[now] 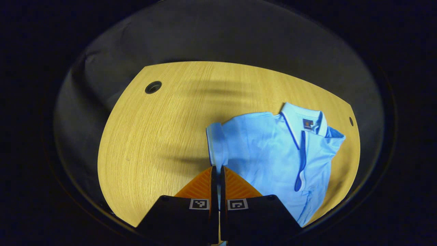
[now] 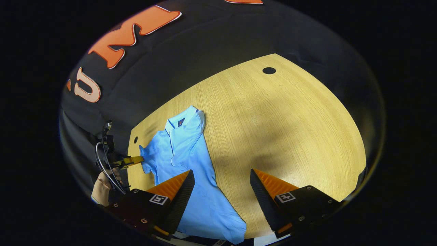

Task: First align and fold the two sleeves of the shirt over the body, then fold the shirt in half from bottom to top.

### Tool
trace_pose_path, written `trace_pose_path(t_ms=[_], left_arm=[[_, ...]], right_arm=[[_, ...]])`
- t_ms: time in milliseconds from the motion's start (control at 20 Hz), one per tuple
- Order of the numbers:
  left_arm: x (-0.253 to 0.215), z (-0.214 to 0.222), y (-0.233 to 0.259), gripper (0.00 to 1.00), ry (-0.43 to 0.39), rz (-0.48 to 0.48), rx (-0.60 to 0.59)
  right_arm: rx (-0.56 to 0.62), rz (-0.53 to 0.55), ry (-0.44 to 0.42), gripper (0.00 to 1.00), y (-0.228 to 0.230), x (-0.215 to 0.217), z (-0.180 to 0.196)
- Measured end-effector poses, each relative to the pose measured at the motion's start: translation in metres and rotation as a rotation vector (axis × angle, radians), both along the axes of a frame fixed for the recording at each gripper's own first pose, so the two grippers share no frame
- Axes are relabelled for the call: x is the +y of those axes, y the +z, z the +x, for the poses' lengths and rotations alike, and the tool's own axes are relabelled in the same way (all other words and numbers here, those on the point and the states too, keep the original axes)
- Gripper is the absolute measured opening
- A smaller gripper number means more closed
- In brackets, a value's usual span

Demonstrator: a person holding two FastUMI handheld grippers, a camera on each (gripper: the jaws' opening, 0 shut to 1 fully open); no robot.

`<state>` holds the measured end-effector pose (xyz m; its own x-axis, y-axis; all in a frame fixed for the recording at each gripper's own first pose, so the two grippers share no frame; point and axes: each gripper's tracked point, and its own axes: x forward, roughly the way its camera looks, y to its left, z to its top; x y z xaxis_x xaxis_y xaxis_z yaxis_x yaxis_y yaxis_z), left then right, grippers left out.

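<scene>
The table (image 2: 273, 112) is carrying the shirt (image 2: 191, 160), which is lying flat near one side edge, with its long axis running from the collar (image 1: 300, 119) at the far side to the hem at the near edge. In the right gripper view the right gripper (image 2: 222, 186) is hovering over the lower shirt with its jaws standing wide apart, holding nothing. The left gripper (image 1: 217, 169) is reaching in level from the side, held by a hand (image 2: 102, 186); its jaws are pressing together on the sleeve (image 1: 216, 143). A small label (image 1: 308, 123) is sitting inside the collar, too small for reading.
</scene>
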<state>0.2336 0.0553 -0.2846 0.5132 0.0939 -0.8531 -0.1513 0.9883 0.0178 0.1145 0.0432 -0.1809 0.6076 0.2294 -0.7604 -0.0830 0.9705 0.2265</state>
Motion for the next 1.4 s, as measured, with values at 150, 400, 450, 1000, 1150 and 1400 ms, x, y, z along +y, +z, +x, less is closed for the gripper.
trace_pose_path(t_ms=[150, 400, 450, 1000, 1150, 1400], left_arm=[[-0.043, 0.004, 0.02, 0.06, -0.078, -0.027, -0.04], [-0.113, 0.009, 0.034, 0.06, -0.203, -0.035, -0.064], [-0.126, 0.01, 0.035, 0.06, -0.223, -0.037, -0.065], [-0.227, 0.013, -0.002, 0.06, -0.331, -0.08, -0.002], [-0.236, 0.011, -0.008, 0.17, -0.328, -0.08, -0.008], [-0.242, -0.007, 0.003, 0.81, -0.345, -0.104, -0.04]], right_arm=[[-0.018, 0.0, 0.006, 0.99, 0.004, -0.005, -0.005], [-0.021, 0.01, -0.007, 0.99, 0.004, -0.021, -0.017], [-0.022, 0.01, -0.014, 0.99, 0.004, -0.027, -0.02], [-0.006, 0.018, -0.111, 0.98, -0.005, -0.082, -0.044], [0.001, 0.016, -0.121, 0.99, -0.008, -0.089, -0.051], [0.005, -0.004, -0.102, 0.99, -0.012, -0.084, -0.059]])
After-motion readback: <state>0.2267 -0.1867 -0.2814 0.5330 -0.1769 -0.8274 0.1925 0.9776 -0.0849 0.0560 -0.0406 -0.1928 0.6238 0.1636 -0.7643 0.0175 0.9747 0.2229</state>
